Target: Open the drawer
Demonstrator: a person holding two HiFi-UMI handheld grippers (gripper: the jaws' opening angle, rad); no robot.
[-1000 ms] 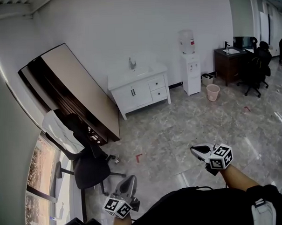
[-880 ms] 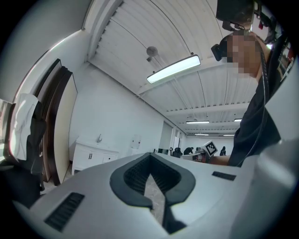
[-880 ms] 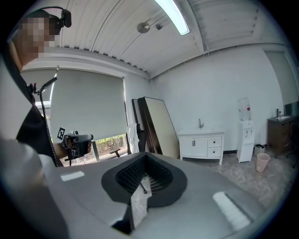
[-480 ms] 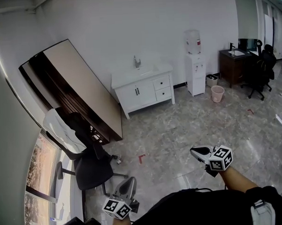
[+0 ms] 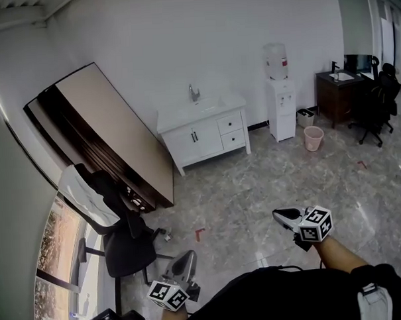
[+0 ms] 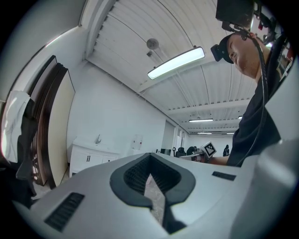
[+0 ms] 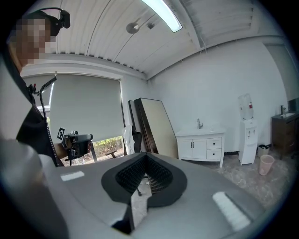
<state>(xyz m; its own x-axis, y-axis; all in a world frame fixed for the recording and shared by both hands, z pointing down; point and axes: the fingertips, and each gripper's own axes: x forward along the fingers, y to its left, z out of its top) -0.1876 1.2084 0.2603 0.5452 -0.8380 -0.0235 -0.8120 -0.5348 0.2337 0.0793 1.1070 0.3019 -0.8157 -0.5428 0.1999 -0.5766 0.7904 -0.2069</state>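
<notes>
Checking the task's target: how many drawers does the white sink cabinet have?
2, stacked on the right side of the white sink cabinet: upper drawer and lower drawer beneath it. Both look shut. The cabinet's far sides are hidden.

— Bright and even. Where's the light from?
— A long white ceiling tube lamp (image 6: 176, 62), plus daylight through the low window (image 5: 53, 252). Edges bow, fisheye-fashion; the glossy grey marbled floor tiles (image 5: 254, 180) carry faint glare.

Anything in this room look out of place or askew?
A large beige panel with dark edging leans tilted against the white wall, left of the white sink cabinet; a white garment hangs over the black office chair.
</notes>
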